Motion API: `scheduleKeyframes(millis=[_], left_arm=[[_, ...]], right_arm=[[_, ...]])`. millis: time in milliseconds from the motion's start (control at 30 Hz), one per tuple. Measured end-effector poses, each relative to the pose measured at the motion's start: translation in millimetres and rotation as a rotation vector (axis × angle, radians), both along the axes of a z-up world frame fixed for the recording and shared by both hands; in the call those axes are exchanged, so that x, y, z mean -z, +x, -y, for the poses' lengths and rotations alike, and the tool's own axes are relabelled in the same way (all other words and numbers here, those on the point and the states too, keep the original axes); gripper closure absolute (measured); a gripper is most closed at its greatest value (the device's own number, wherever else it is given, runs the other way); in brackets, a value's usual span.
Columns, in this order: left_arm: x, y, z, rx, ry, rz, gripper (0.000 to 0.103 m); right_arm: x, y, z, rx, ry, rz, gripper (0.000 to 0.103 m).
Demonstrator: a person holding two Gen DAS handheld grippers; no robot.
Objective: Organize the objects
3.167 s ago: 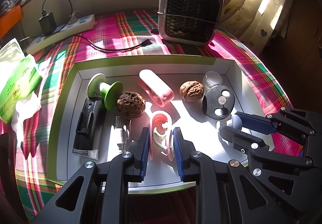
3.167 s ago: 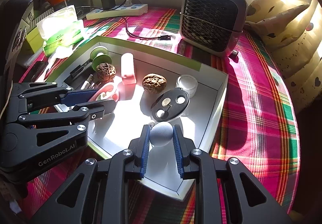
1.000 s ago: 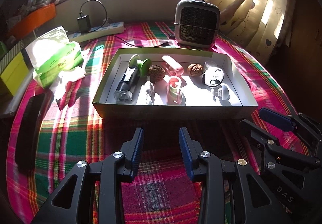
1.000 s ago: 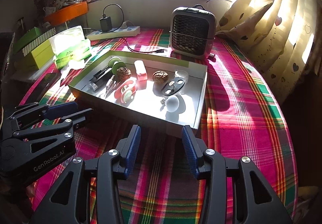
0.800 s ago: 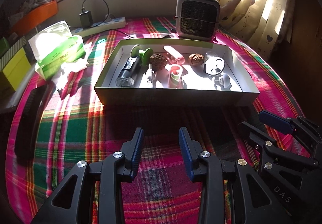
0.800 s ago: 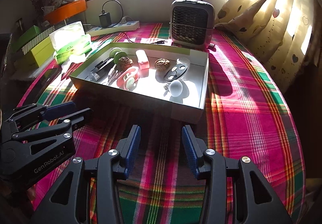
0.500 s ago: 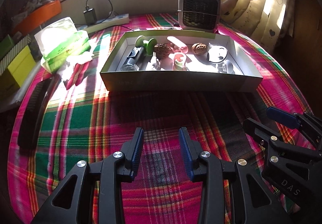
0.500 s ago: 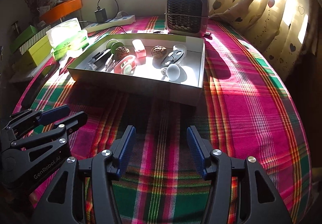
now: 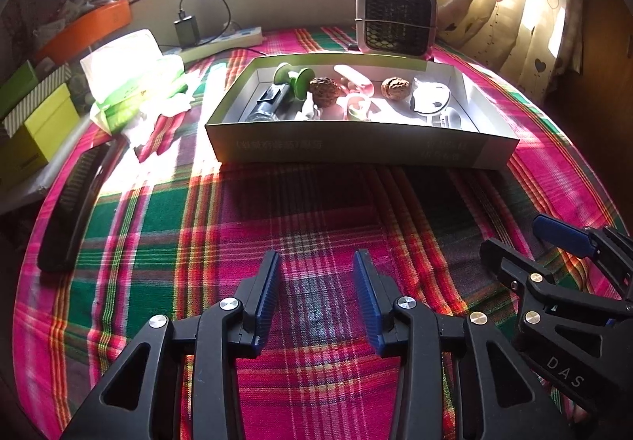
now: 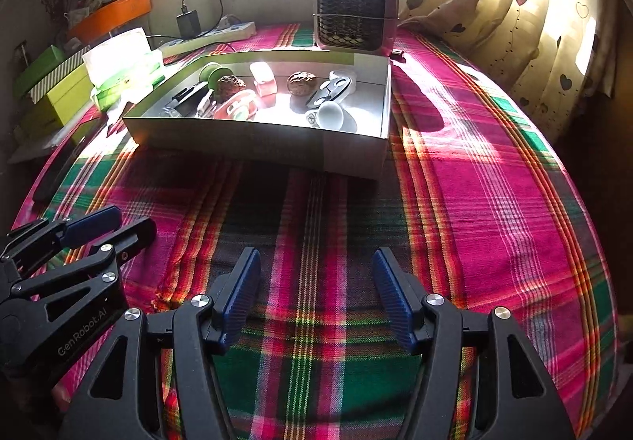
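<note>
A shallow cardboard box point(image 9: 356, 149) point(image 10: 253, 141) sits on the plaid cloth. It holds a green spool point(image 9: 290, 78), two walnuts point(image 9: 324, 86) point(image 9: 395, 88), a pink clip point(image 9: 358, 103), a black disc point(image 10: 332, 90), a white round knob point(image 10: 331, 114) and a black tool point(image 9: 269, 99). My left gripper point(image 9: 316, 281) is open and empty, low over the cloth, well short of the box. My right gripper point(image 10: 316, 281) is open and empty, also short of the box. Each gripper shows in the other's view: the right point(image 9: 554, 250), the left point(image 10: 99, 230).
A small heater point(image 9: 395, 18) stands behind the box. A tissue pack point(image 9: 134, 80), green boxes point(image 9: 35, 119), a power strip point(image 9: 225, 42) and an orange tray point(image 9: 87, 30) lie at the left. A black comb point(image 9: 75, 202) lies at the cloth's left edge. Curtains point(image 10: 534, 24) hang at the right.
Both grippers let go of the pink clip and the white knob in the box, opened and drew back toward me. The right gripper's jaws have opened wider.
</note>
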State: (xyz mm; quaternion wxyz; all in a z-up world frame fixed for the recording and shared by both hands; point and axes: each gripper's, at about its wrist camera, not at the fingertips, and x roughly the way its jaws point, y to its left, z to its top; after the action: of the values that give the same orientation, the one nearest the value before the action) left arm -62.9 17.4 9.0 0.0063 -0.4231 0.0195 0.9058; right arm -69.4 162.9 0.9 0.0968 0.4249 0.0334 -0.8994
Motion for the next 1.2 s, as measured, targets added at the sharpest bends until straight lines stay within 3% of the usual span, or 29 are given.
scheduleKeyframes(millis=[1200], left_arm=[[0.8, 4.6, 0.8, -0.027, 0.025, -0.016, 0.065]], right_arm=[[3.1, 1.8, 2.1, 0.006, 0.029, -0.017, 0.031]])
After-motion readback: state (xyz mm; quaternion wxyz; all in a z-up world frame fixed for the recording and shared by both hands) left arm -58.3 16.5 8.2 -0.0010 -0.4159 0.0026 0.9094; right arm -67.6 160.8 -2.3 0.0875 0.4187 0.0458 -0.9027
